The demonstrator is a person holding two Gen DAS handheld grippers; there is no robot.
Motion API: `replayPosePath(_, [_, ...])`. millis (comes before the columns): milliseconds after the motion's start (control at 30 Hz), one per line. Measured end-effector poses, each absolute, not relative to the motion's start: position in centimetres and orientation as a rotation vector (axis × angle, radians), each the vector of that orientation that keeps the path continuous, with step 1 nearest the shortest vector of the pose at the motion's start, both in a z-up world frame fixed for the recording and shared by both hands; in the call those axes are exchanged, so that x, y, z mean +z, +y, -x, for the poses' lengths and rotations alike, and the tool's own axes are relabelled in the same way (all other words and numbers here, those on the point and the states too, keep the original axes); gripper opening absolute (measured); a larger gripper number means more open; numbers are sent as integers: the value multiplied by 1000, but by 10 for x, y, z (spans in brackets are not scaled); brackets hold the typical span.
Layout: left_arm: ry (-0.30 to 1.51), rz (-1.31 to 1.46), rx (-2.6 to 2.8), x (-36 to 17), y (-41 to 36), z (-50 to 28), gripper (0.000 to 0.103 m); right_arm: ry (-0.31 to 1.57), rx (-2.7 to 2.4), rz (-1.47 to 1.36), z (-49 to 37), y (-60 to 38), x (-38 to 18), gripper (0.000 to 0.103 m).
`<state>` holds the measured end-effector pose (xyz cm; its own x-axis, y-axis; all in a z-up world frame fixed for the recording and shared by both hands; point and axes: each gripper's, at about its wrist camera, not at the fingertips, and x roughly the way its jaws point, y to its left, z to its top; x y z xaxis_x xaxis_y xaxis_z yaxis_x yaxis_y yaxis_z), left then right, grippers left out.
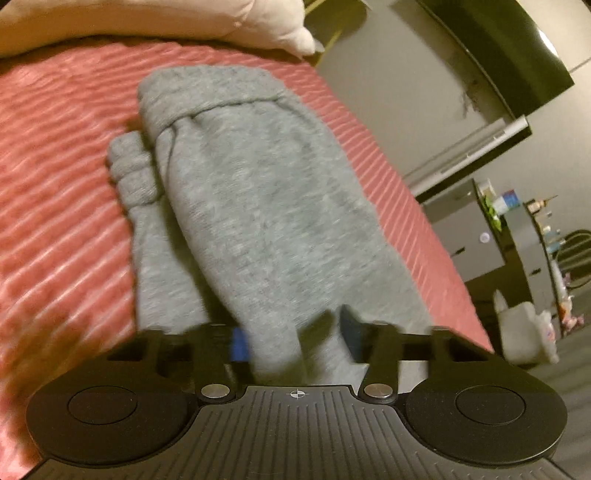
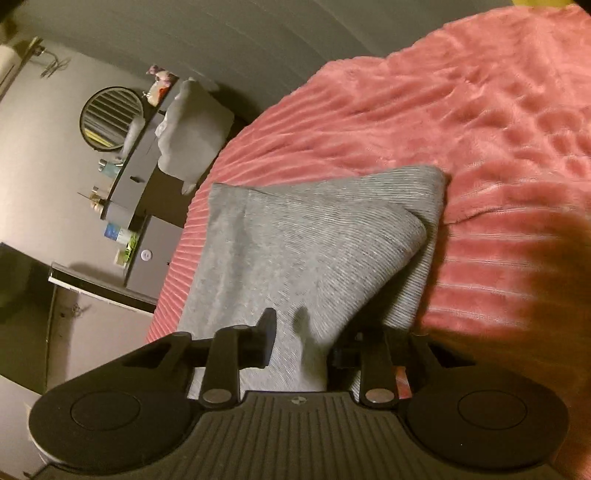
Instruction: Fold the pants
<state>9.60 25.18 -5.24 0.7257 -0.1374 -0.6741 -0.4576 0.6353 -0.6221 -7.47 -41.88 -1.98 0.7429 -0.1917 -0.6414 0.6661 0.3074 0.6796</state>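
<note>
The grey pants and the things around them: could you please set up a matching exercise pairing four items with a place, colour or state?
Things:
1. grey pants
2. bedspread
3. pillow
4. round mirror

Descriptions:
A. on the wall above a dark shelf
B. pink and ribbed, covering the bed
C. pale, at the far end of the bed
D. folded, pinched by both the left tongs and the right tongs

Pairs: 1-D, 2-B, 3-C, 4-A
</note>
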Motion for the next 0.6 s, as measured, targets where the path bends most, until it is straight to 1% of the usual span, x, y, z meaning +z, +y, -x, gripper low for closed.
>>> replayPosePath(33, [756, 858, 203, -46, 252, -100, 14, 530, -610, -1081, 67, -419, -14, 5])
replayPosePath(100, [712, 862, 182, -27, 256, -100, 13, 582, -617, -996, 51, -418, 6, 5])
replayPosePath(133, [666, 875, 158, -16, 259, -97, 13, 566, -600, -976, 47, -419, 18, 5])
replayPosePath(233, [516, 908, 72, 17, 266, -77, 12, 382, -473, -1032, 55, -427, 59, 5])
replayPosePath(300, [447, 904, 24, 27, 269, -58, 12, 252, -404, -1041, 71, -430, 80, 5])
replayPosePath(367, [447, 886, 2, 19, 274, -41, 12, 182, -371, -1003, 88, -429, 86, 5])
replayPosePath(400, [490, 873, 14, 6, 276, -36, 13, 170, -359, -991, 98, -429, 81, 5])
replayPosePath(467, [620, 859, 63, -27, 279, -32, 13, 235, -393, -976, 110, -430, 62, 5])
replayPosePath(533, [755, 814, 132, -62, 276, -31, 13, 387, -514, -929, 113, -431, 32, 6])
replayPosePath(600, [769, 825, 161, -82, 274, -26, 15, 581, -630, -930, 111, -434, -3, 6])
